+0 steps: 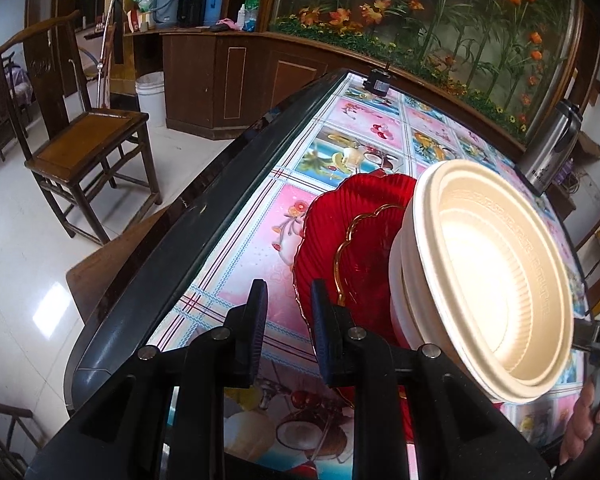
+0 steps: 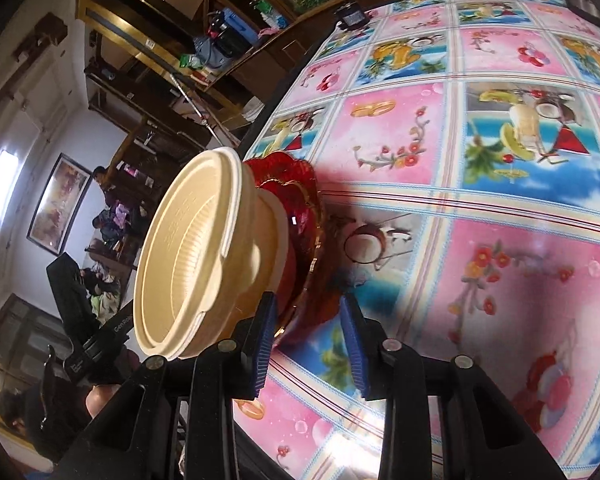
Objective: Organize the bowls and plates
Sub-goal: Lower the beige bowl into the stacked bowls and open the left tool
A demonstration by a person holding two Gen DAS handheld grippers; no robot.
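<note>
**Mia:** Two black fingers of the left hand-held gripper sit right up close. They are almost pressed together, with nothing between them. They hang over the bench with its fruit-picture cloth, just beside the red plates.

**Tom:** How many plates can you count?

**Mia:** Two red ones. One big red plate and one smaller red plate with a gold rim lying in it.

**Tom:** And bowls?

**Mia:** One cream bowl on top, and a white one under it, so two. They are stacked on the red plates. The whole pile stands near the bench's dark edge.

**Tom:** What about the right hand-held gripper?

**Mia:** Its two blue pads are spread a little. They sit on either side of the red plates' edge, below the cream bowl. I cannot tell if they touch it.

**Tom:** Anything else?

**Mia:** One wooden chair on the floor and one steel flask at the far side.
</note>
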